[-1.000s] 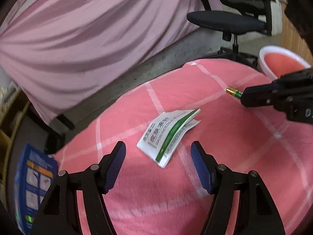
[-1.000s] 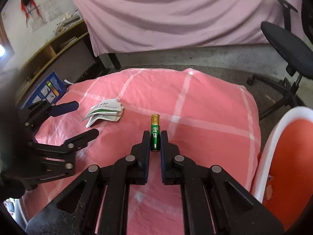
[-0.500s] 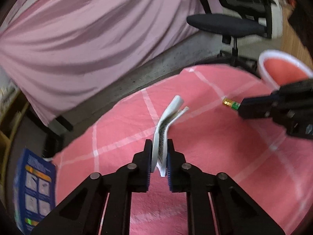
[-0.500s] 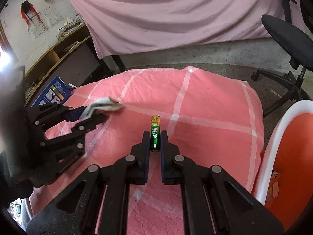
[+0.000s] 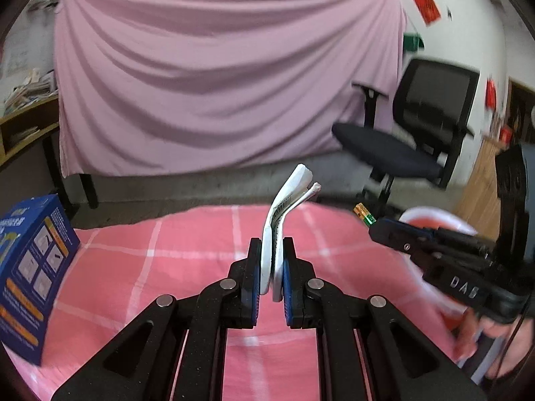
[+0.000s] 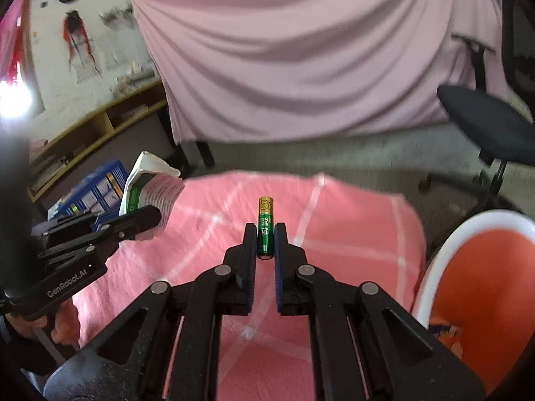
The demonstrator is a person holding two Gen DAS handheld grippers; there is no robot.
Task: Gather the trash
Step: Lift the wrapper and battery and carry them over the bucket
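Lifted off cloth: packet [image 5: 290,200] pinched, left hand-held gripper [image 5: 271,267] level | right hand-held gripper [image 6: 265,240] pinching battery [image 6: 265,225]

Your two fisheye views are evenly lit by soft indoor daylight. A blown-out glare [image 6: 15,107] burns at the right wrist view's left edge. Motion blur smears the office chair [image 5: 418,127] and pink checked cloth [image 6: 351,234]. Edges curve strongly, with dark vignetted corners.
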